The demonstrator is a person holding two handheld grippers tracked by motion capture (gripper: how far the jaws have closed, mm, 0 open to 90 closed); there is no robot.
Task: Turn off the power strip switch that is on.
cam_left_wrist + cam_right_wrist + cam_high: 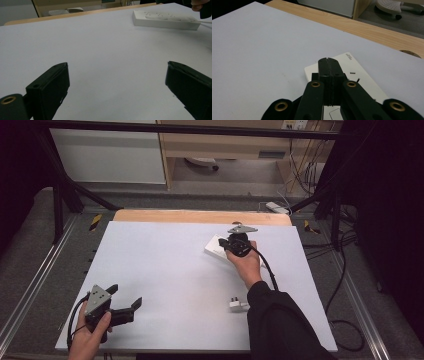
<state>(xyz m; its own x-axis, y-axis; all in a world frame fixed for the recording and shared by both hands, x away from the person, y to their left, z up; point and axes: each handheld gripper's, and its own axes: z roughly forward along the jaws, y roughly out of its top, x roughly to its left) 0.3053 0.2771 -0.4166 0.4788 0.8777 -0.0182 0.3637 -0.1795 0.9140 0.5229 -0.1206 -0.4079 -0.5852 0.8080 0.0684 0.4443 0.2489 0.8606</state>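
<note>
White power strip [218, 247] lay flat on the table [165, 270], directly under the right gripper [328, 60], jaws clenched together, nothing between. Left gripper [126, 297] released wide, well apart. 1 white plug [238, 304] sat behind the right hand [246, 262].

We look down on a white worktop [165, 270] with a pale wooden strip [200, 216] along its far edge. Grey floor [30, 250] surrounds it, framed by black rails [60, 205]. At the top of the frame we see a white cabinet [107, 155], wooden shelving [225, 145] and trailing cables [300, 170].
</note>
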